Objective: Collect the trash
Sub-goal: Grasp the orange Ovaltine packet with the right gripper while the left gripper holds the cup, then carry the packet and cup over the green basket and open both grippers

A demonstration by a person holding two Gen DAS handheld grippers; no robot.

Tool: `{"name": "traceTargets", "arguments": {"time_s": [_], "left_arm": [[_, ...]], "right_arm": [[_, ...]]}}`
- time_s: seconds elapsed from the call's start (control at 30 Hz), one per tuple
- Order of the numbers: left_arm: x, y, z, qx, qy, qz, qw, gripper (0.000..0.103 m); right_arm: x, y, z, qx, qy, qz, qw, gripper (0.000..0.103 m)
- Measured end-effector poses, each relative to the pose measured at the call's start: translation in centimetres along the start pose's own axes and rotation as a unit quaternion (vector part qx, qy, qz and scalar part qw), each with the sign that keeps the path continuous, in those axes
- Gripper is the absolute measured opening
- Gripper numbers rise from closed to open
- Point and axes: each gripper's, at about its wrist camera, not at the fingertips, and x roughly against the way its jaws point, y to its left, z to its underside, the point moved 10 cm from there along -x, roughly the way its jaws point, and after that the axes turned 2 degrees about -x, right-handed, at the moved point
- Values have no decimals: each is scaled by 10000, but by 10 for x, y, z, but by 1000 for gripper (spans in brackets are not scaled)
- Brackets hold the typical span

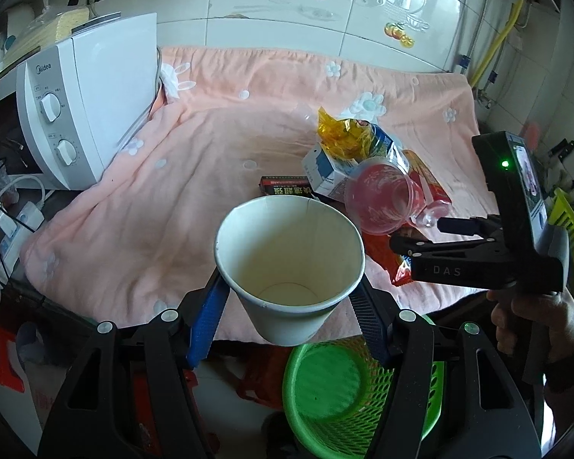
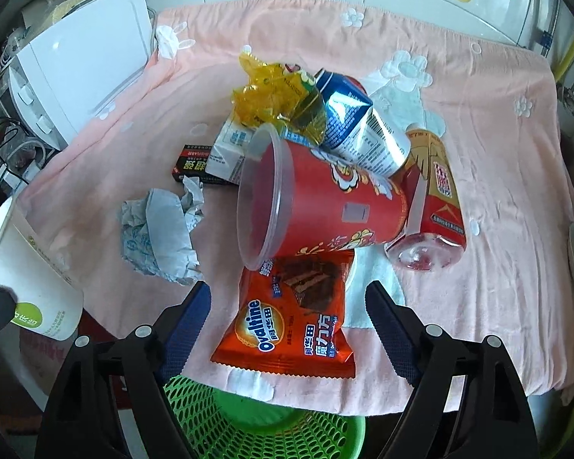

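My left gripper (image 1: 289, 287) is shut on a white paper cup (image 1: 287, 252), held upright above the front edge of the pink towel (image 1: 153, 199). In the right wrist view my right gripper (image 2: 287, 287) points down at an orange Ovaltine wrapper (image 2: 291, 321). The wrapper lies between the jaws, and neither pad touches it. Behind it lies the trash pile: a red plastic cup (image 2: 325, 199) on its side, a red-labelled bottle (image 2: 436, 191), a blue-silver pouch (image 2: 356, 130), a yellow wrapper (image 2: 279, 95), a white carton (image 2: 225, 153), a black box (image 2: 191, 166) and crumpled paper (image 2: 160, 229).
A green mesh basket (image 1: 344, 394) stands on the floor below the towel's front edge, under both grippers. A white microwave (image 1: 84, 103) sits at the left of the towel, with cables and a power strip beside it. A yellow-green crate (image 1: 570, 229) is at the far right.
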Motion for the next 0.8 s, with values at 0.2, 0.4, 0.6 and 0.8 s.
{"name": "traceTargets", "arguments": {"time_s": [0.2, 0.4, 0.6, 0.8], "left_arm": [[-3, 0, 1, -17, 31, 42, 10000, 62], [-2, 3, 3, -3, 41, 34, 10000, 62], [2, 2, 3, 4, 21, 26, 10000, 62], [11, -7, 7, -78, -39, 67, 9999, 62]], "right_arm": [[-24, -4, 9, -72, 270, -103, 9996, 80], [-41, -6, 18, -165, 452, -268, 9985, 69], [-36, -4, 25, -199, 482, -484, 9975, 62], [-15, -7, 45, -128, 534, -645, 9964, 59]]}}
